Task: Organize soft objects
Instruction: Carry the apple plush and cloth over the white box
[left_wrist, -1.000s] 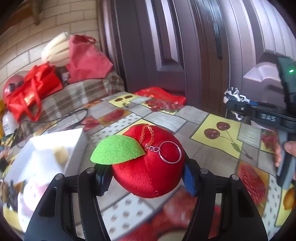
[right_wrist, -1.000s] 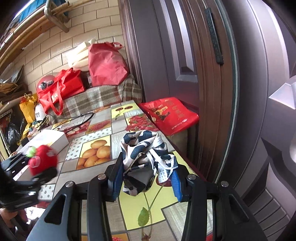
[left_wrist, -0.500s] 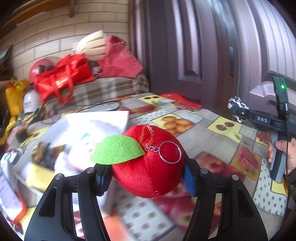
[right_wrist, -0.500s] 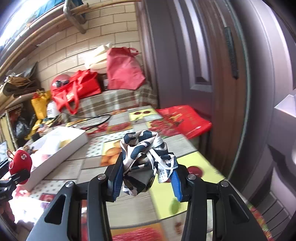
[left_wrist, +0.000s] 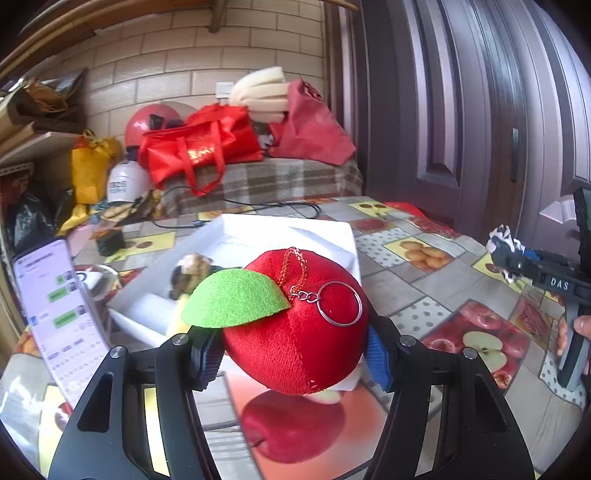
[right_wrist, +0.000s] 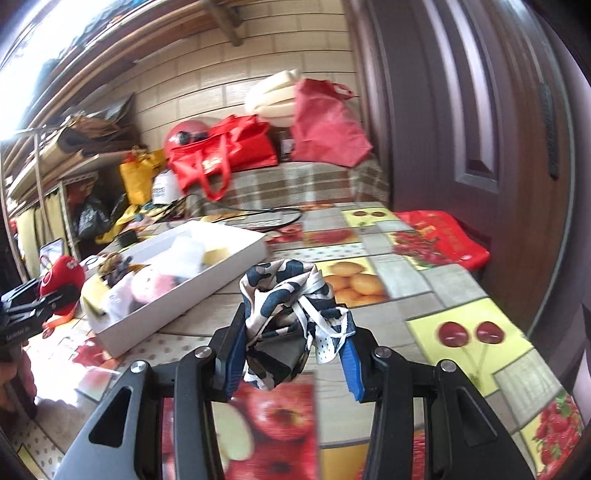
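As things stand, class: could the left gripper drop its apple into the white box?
Probably yes. The left gripper holds the apple just before the open box; nothing stands between.

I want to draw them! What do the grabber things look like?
Both the left gripper and right gripper are black, with angular arms, silver screws and blue ribbed fingers. From the side, the right one shows white letters "DAS". No cables or sleeves show.

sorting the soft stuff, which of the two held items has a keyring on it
The red plush apple, clamped in the left gripper: a metal keyring hangs beside its green leaf. The patterned cloth in the right gripper has none.
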